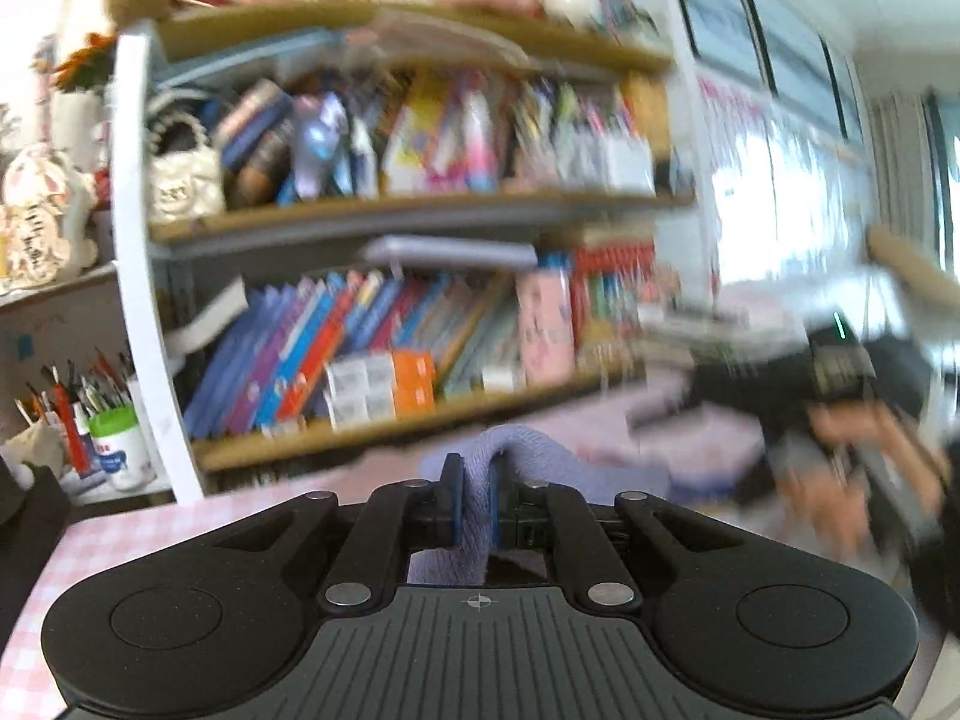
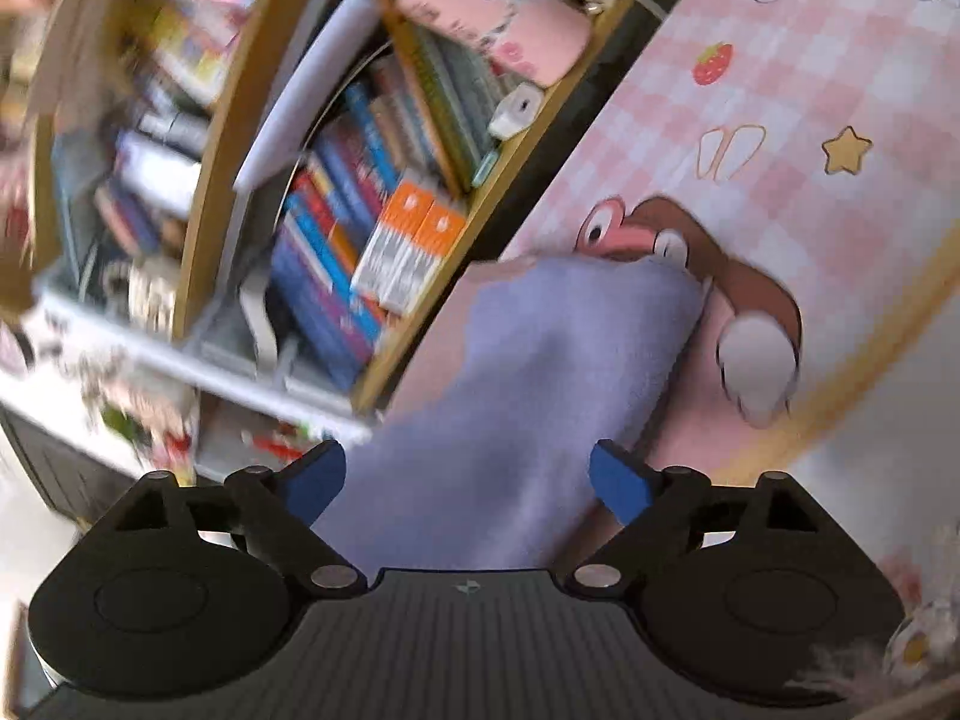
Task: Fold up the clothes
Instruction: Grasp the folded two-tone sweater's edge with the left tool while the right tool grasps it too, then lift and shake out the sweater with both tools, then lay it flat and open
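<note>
A lavender cloth (image 1: 543, 456) lies over the pink checked table (image 1: 126, 534). My left gripper (image 1: 475, 501) is shut on a raised fold of this cloth, which runs between its blue pads and drapes off to the right. In the right wrist view the same lavender cloth (image 2: 528, 372) spreads flat on the pink cartoon tablecloth (image 2: 810, 96). My right gripper (image 2: 468, 480) stands open just over the cloth's near part, its blue pads (image 2: 618, 483) wide apart with nothing clamped. The right gripper, blurred, shows in the left wrist view with a hand (image 1: 864, 456) on it.
A wooden bookshelf (image 1: 420, 204) packed with books stands right behind the table. A pen cup and white jar (image 1: 117, 438) sit at the left. Orange boxes (image 2: 414, 240) rest on the lowest shelf. Bright windows are at the right.
</note>
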A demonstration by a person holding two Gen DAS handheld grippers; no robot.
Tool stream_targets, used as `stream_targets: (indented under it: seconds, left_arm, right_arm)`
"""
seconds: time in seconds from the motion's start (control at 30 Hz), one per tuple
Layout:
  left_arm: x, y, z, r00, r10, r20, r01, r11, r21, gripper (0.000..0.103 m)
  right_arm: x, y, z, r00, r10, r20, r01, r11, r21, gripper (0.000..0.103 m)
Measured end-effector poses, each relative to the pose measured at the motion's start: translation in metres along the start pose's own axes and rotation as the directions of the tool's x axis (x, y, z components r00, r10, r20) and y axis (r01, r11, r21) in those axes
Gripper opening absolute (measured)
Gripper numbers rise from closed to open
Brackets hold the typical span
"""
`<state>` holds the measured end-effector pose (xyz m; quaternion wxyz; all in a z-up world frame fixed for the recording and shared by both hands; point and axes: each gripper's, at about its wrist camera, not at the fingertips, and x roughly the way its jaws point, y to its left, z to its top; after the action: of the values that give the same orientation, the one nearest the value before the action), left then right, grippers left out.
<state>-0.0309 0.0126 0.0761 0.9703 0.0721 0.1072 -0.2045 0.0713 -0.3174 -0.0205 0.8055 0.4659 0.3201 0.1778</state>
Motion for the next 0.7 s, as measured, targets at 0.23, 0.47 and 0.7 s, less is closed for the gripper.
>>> stream_targets:
  seconds: [0.23,0.47,0.7]
  left_arm:
    - [-0.027,0.013,0.004,0.999,0.01,0.05,-0.008,0.999,-0.043,0.007]
    - [-0.035,0.001,-0.038,0.986,-0.128,-0.104,0.111,0.981,-0.162,0.006]
    - [-0.023,-0.021,0.002,0.863,-0.473,0.177,0.501,0.846,-0.18,0.006]
  right_arm:
    - [0.029,0.004,-0.026,0.998,0.002,-0.06,0.006,0.99,0.14,0.081]
    - [0.032,-0.003,-0.004,0.994,0.073,0.08,-0.085,0.984,0.158,0.013]
    - [-0.052,0.11,0.077,0.913,0.291,0.287,-0.228,0.945,-0.235,0.012]
